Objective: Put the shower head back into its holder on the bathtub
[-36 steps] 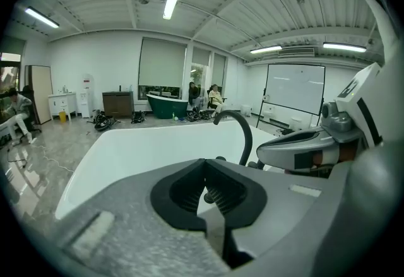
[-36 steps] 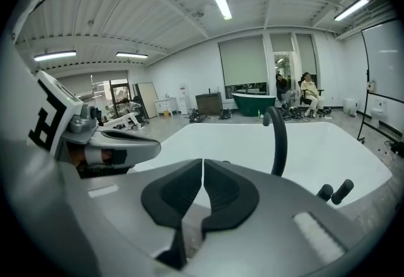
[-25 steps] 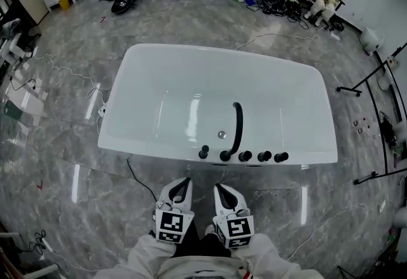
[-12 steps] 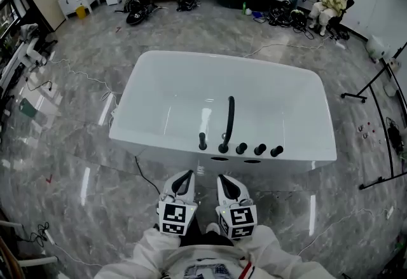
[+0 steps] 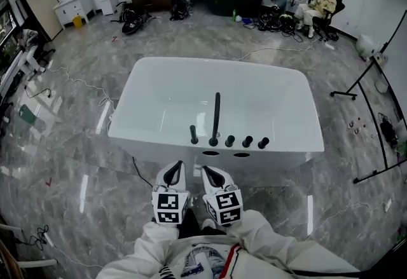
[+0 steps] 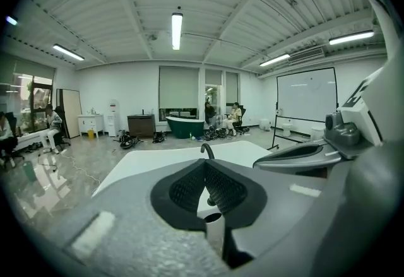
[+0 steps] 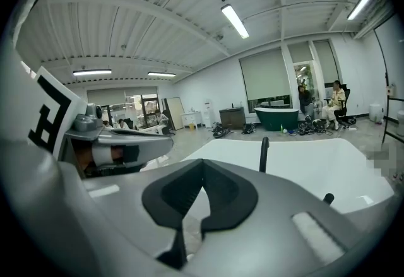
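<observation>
Seemingly little is left to do: the slim black stick-shaped shower head [image 5: 193,135] stands upright on the near rim of the white oval bathtub [image 5: 286,148], just beside the tall black spout [image 5: 215,115], probably seated in its holder, though it shows small. The left gripper [image 5: 173,175] and right gripper [image 5: 215,177] hang well short of the tub, fingers pressed together on nothing.

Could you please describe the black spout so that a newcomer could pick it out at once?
Find the big white bathtub; a row of black fittings stands on its near rim. The spout is second from the left, the only tall one, arching over the basin beside a short post and three knobs.
</observation>
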A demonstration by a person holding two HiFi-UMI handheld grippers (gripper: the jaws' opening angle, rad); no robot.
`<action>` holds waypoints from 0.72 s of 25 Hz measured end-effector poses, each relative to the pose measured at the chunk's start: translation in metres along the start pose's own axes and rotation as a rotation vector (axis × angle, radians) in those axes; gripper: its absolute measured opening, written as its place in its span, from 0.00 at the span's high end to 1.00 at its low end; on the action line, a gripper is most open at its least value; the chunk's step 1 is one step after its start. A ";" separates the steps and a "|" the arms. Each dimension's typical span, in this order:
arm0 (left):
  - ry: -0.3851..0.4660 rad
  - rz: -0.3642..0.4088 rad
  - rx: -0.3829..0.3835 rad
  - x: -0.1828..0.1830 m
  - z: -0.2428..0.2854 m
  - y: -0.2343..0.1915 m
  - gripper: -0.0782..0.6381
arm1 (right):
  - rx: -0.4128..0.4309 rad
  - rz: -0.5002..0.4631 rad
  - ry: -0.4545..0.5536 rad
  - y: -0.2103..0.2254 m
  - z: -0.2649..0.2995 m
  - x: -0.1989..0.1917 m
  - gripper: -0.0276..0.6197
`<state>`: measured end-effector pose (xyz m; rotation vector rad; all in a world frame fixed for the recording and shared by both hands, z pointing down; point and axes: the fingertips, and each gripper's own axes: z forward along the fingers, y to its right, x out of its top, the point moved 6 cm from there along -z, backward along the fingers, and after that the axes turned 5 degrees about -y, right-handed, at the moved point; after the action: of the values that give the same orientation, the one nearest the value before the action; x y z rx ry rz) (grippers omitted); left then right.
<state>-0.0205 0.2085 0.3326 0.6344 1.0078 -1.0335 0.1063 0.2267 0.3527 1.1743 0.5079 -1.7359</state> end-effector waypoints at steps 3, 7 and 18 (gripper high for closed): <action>0.006 -0.005 0.019 0.003 -0.011 -0.004 0.89 | 0.015 -0.014 0.005 -0.005 -0.006 0.008 0.95; 0.008 0.004 0.020 -0.001 -0.021 -0.010 0.89 | 0.019 -0.020 0.006 -0.017 -0.009 0.011 0.95; 0.023 0.067 -0.046 -0.007 -0.065 -0.032 0.89 | -0.062 -0.040 0.045 -0.057 -0.026 0.020 0.95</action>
<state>-0.0756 0.2521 0.3121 0.6389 1.0209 -0.9436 0.0679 0.2631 0.3140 1.1687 0.6122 -1.7186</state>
